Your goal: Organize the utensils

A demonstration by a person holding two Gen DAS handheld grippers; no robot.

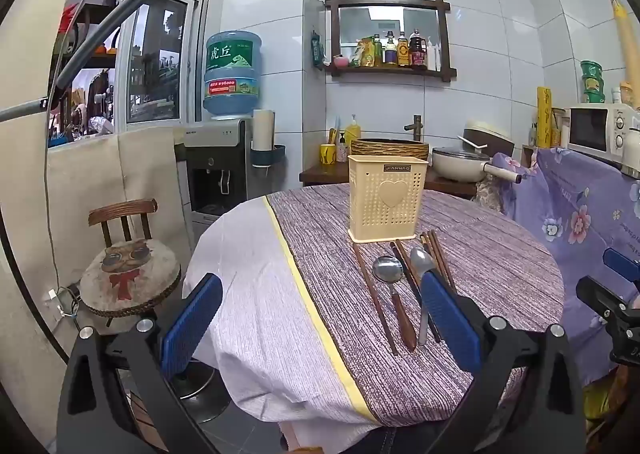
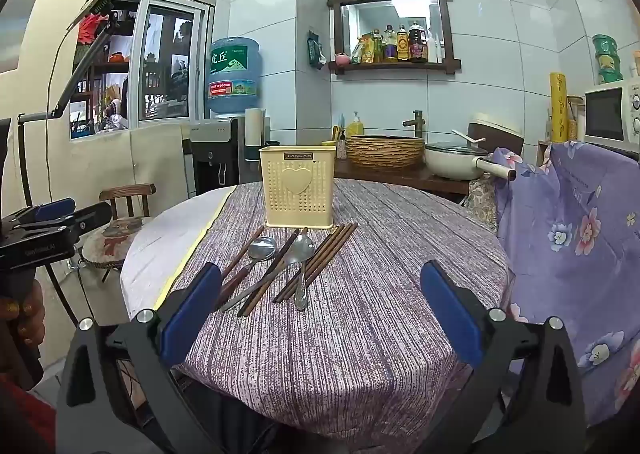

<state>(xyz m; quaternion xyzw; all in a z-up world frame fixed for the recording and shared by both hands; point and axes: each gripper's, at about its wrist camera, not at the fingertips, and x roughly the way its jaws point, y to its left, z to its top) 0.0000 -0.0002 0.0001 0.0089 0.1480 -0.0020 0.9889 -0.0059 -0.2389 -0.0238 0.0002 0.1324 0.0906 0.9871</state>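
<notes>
The room is a white-tiled kitchen corner, with a water dispenser (image 1: 218, 169) carrying a big blue bottle (image 1: 233, 71) by the window, a dark wooden wall shelf (image 1: 390, 37) of sauce bottles, and a microwave (image 1: 600, 131) off to the right above a purple flowered drape (image 2: 576, 238). A small wooden chair (image 1: 128, 262) with a cat cushion stands to the left.

In the middle is the round table (image 2: 360, 334), covered in a purple-striped cloth with a white section and a yellow band down its left side. Towards its far edge stands the cream utensil holder (image 2: 298, 187), upright, perforated, with a heart on its front. I cannot see into it from here.

As I judge it, the job has not started: everything to be sorted lies flat on the cloth just in front of the holder. There are several dark chopsticks (image 2: 320, 266), some grouped, others lying singly, a wooden-handled spoon (image 2: 260, 250) and an all-metal spoon (image 2: 302, 254), all loosely fanned and partly crossing one another. Each piece is yet to be lifted into the holder.

The left gripper (image 1: 320, 328) hangs at the near table edge with its blue pads spread wide and nothing between them. The right gripper (image 2: 320, 312) is likewise wide apart and empty, short of the utensils.
</notes>
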